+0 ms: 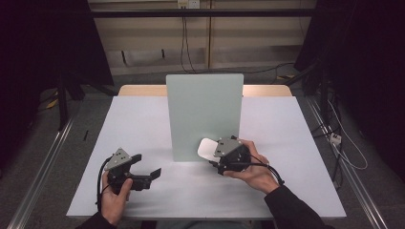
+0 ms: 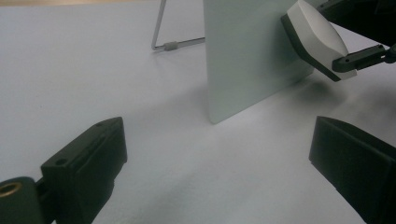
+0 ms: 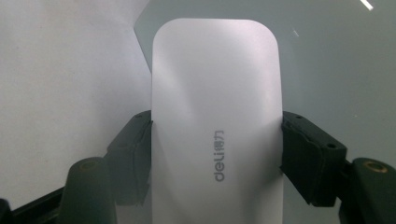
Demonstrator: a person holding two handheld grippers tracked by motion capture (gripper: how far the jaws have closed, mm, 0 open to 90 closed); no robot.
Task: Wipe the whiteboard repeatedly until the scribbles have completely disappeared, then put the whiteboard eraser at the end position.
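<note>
Gripping white eraser (image 3: 217,126) by long sides in right gripper (image 1: 216,158), raised against upright board (image 1: 204,114). I keep face flat on board, press evenly. Left gripper (image 1: 147,168) hangs spread, holding nothing, above table (image 1: 286,143).

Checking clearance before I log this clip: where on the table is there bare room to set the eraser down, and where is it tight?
The table is bare right of the board, left of the board, and along the near edge between the hands. It is tight at the board's lower right corner, where the right gripper holds the eraser, and around the open left gripper.
</note>
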